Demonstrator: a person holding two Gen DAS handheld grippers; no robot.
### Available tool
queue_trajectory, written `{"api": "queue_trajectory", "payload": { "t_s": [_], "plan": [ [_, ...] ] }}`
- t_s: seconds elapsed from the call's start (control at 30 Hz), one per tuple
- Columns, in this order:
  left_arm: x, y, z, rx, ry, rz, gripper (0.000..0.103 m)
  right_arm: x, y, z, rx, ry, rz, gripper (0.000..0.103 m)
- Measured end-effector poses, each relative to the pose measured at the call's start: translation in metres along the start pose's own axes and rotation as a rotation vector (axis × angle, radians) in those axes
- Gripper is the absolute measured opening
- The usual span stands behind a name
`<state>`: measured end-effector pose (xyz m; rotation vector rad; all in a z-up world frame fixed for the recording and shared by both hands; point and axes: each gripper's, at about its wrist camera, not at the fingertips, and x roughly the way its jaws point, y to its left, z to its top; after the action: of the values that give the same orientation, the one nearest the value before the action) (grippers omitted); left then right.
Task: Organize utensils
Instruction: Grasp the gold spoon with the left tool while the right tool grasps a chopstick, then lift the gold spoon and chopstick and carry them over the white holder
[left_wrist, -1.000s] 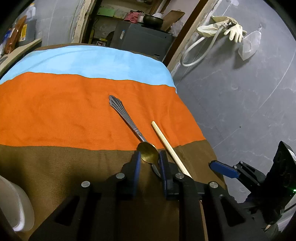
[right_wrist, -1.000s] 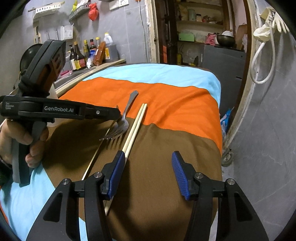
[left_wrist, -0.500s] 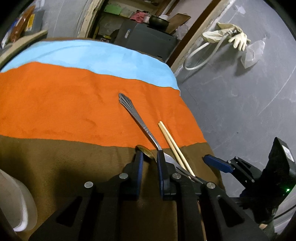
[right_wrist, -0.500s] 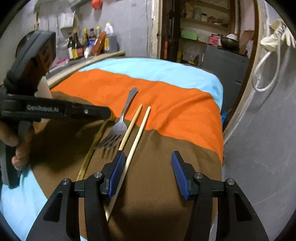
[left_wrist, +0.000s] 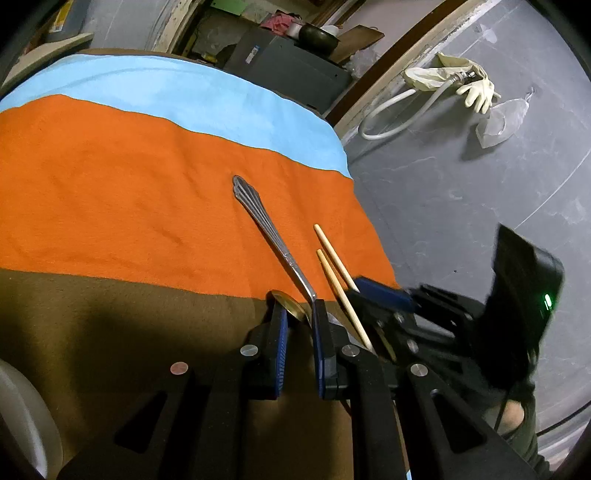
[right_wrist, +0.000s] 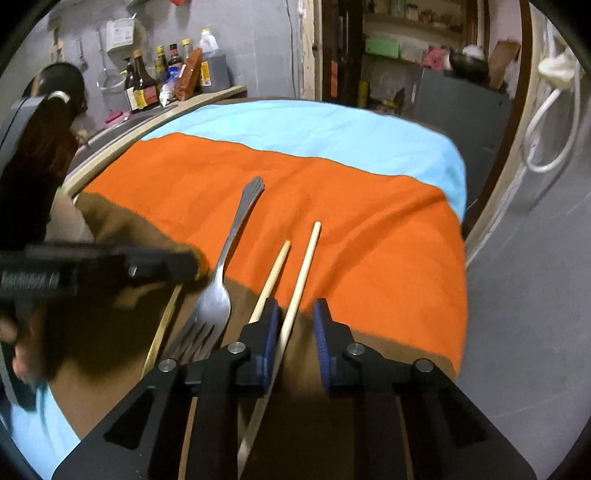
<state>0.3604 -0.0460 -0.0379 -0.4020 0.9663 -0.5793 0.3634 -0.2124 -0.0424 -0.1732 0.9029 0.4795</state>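
Note:
A silver fork (left_wrist: 258, 212) (right_wrist: 221, 284) and two wooden chopsticks lie on the striped cloth (left_wrist: 110, 184). My left gripper (left_wrist: 297, 325) is shut on the bowl end of a golden spoon (left_wrist: 291, 307), and its tip touches the fork's neck. The spoon's thin handle (right_wrist: 162, 332) runs back beside the fork's tines. My right gripper (right_wrist: 295, 332) is low over the brown stripe with its jaws closing. One chopstick (right_wrist: 301, 275) lies between them against the left pad, clear of the right pad. The other chopstick (right_wrist: 275, 271) lies just outside the left finger (right_wrist: 267, 332).
A white container (left_wrist: 22, 417) stands at the near left of the cloth. The table's right edge (right_wrist: 460, 295) drops to a grey floor. Bottles (right_wrist: 147, 85) line a counter at the far left. A hand (right_wrist: 18, 350) holds the left gripper's body (right_wrist: 92, 264).
My right gripper has moved over to the chopsticks and narrowed its jaws around one. The chopsticks have spread apart. The left gripper has rolled slightly with the spoon.

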Motion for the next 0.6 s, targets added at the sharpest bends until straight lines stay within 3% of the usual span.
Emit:
{"api": "queue_trajectory", "payload": {
  "t_s": [0.27, 0.4, 0.47, 0.6],
  "plan": [
    [-0.002, -0.003, -0.001, 0.001, -0.016, -0.001, 0.005, 0.017, -0.001, 0.025, 0.001, 0.093, 0.004, 0.016],
    [-0.01, -0.008, -0.007, 0.025, -0.047, -0.009, 0.003, 0.019, -0.016, 0.033, 0.119, 0.137, 0.04, 0.003],
    [-0.018, -0.013, -0.01, 0.042, -0.071, -0.012, 0.003, 0.011, -0.015, 0.029, 0.144, 0.109, 0.047, 0.003],
    [-0.037, -0.029, -0.018, 0.096, -0.135, -0.001, 0.001, -0.024, -0.012, 0.013, 0.194, -0.04, 0.076, 0.002]
  ]
}}
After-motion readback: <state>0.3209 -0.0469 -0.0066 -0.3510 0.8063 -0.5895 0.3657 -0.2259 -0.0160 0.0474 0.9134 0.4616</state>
